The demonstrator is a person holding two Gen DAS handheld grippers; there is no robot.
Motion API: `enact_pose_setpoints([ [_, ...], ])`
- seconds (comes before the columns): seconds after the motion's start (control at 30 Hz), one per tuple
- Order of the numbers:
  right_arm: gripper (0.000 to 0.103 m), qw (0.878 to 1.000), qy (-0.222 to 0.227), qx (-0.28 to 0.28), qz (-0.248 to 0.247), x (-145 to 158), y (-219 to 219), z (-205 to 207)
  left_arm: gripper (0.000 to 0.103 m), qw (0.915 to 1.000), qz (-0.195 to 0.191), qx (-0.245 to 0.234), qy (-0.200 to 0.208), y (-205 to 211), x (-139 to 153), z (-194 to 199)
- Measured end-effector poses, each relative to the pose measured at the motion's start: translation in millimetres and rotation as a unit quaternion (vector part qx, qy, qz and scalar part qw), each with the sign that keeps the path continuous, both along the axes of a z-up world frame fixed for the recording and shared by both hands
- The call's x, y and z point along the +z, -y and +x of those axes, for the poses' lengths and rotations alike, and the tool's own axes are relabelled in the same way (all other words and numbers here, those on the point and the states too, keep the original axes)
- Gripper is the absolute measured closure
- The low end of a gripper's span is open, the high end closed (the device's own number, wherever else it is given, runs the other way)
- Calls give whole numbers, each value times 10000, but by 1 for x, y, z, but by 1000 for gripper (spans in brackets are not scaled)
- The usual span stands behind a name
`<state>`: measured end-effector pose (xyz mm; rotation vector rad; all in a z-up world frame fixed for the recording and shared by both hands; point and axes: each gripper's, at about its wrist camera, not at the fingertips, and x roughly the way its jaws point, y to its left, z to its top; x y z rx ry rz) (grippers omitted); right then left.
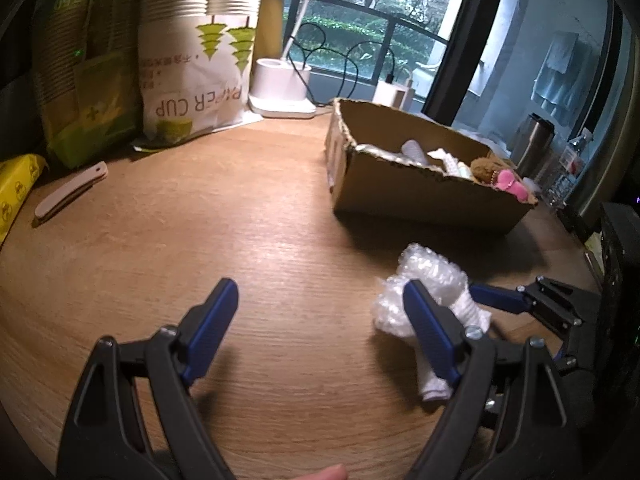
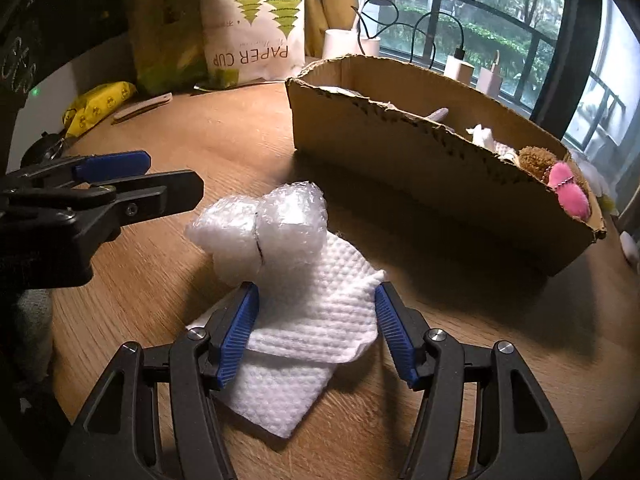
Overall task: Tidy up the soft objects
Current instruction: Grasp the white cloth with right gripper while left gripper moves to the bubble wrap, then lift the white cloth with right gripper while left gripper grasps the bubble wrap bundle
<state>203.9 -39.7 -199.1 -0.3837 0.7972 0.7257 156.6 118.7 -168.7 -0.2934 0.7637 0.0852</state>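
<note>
Left wrist view: the left gripper (image 1: 320,312) spreads wide over bare wooden table (image 1: 240,220), gripping nothing. One torn cardboard box (image 1: 420,196) holds several soft items, including one pink plush (image 1: 510,182).

Right wrist view: the right gripper (image 2: 316,312) gapes, its two ribbed blue fingers (image 2: 240,332) flanking one folded, dimpled white cloth (image 2: 320,316). One crumpled bubble wrap wad (image 2: 264,232) touches the cloth's far end.

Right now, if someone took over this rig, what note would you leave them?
Left gripper: open, empty, over bare table.
Right gripper: open, jaws straddling the white cloth, not closed on it.
Bubble wrap lies on the cloth's far end, near the box.
Done: several soft items, including a pink plush, are in the box.
Left: box the cloth and bubble wrap.
</note>
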Motion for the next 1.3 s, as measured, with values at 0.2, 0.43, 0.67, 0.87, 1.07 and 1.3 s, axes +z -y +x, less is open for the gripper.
enact_pose_setpoints([
  [0.2,53,9996,-99,219,151,0,4,-1,17,9999,79,-70,-34,8,1,4],
  [0.43,85,9994,-141,152,284,2,22,-3,17,9996,218,-185,-83,23,3,9],
  [0.67,88,9992,-105,-126,365,4,55,3,17,9987,351,-349,-133,44,7,16],
  [0.87,88,9975,3,-442,558,11,84,10,17,9968,477,-590,-238,68,6,24],
  [1.07,88,9947,167,-666,768,21,108,15,17,9950,581,-770,-259,87,10,30],
  [1.3,88,9908,193,-847,1036,23,134,19,17,9914,694,-1047,-355,116,7,39],
])
